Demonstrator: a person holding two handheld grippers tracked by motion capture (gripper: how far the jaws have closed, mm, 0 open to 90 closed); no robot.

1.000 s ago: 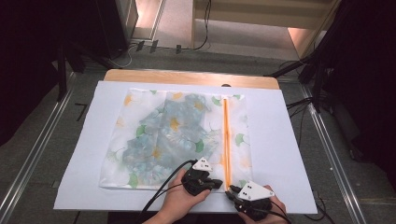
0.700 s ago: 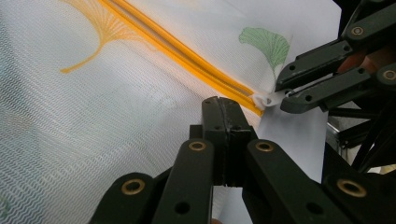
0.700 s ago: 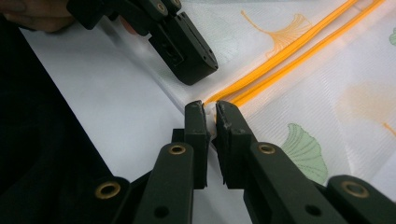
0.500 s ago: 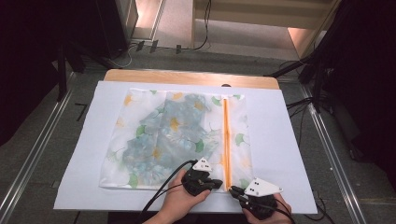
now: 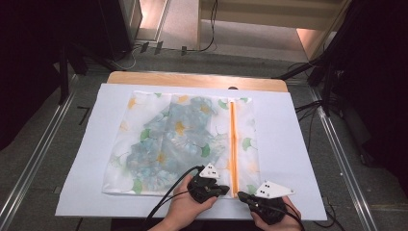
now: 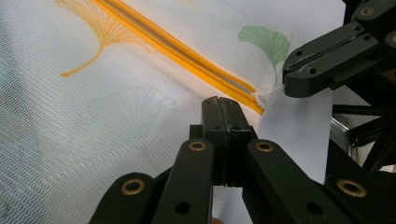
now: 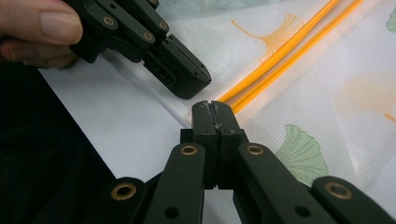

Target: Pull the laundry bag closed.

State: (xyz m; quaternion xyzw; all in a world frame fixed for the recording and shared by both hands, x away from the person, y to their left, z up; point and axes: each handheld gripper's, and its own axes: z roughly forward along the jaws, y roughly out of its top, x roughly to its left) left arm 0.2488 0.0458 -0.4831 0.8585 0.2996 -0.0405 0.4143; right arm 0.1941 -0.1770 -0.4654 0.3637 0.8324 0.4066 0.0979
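A white sheet [image 5: 298, 159] covers the wooden table [image 5: 192, 79], with dark floor and metal rails around it. At the near edge, both grippers meet at the near end of the orange zipper [image 5: 233, 144] of a mesh laundry bag [image 5: 183, 139] printed with ginkgo leaves, which lies flat across the sheet with patterned cloth inside. The left gripper [image 6: 225, 109] has its jaws pressed together just beside the zipper's end; whether mesh is caught between them I cannot tell. The right gripper [image 7: 211, 109] is likewise clamped tight, and appears to pinch the bag's white corner fabric at the zipper end. The zipper's work looks barely begun: the whole track runs away toward the far edge.
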